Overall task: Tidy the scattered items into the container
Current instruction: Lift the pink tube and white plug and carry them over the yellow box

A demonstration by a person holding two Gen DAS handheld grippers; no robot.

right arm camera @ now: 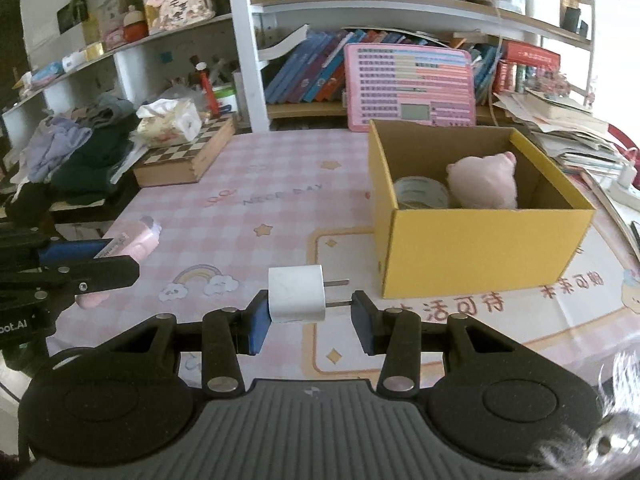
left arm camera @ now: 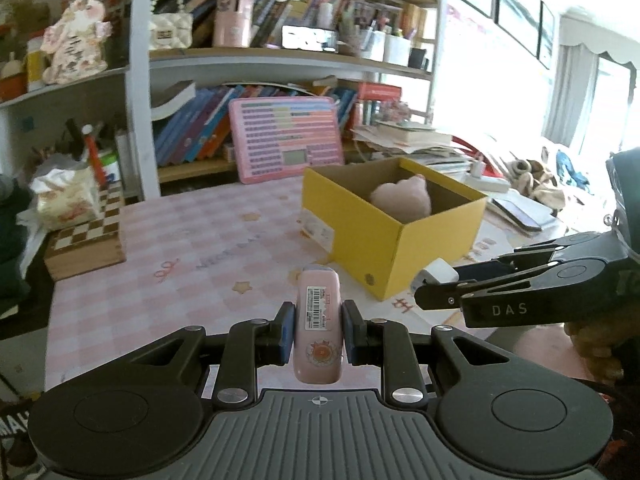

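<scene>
While both grippers hang above the pink-and-white checked tablecloth (right arm camera: pixel 280 184), an open yellow cardboard box (right arm camera: pixel 476 248) sits ahead and to the right, a smooth rectangular carton with plain brown inner walls. Inside it lie a soft, fuzzy pink plush toy (right arm camera: pixel 484 184) and a glossy roll of clear tape (right arm camera: pixel 420 194), touching each other. The left gripper (left arm camera: pixel 319 332) is clenched on a smooth pink oblong plastic case (left arm camera: pixel 319 320) with rounded ends and a barcode label, held upright between blue-padded fingers (left arm camera: pixel 287 334). The right gripper (right arm camera: pixel 306 318) grasps a small white cube-shaped plastic charger plug (right arm camera: pixel 296 294); its left pad presses the body, and the two metal prongs point at the right pad. Nothing stands between either gripper and the box. At the table's far left a wooden chessboard box (right arm camera: pixel 188 158) carries a crumpled tissue pack (right arm camera: pixel 170 122). Behind the yellow box a flat pink plastic learning tablet (right arm camera: pixel 412 88) leans against crowded bookshelves (right arm camera: pixel 304 68).
</scene>
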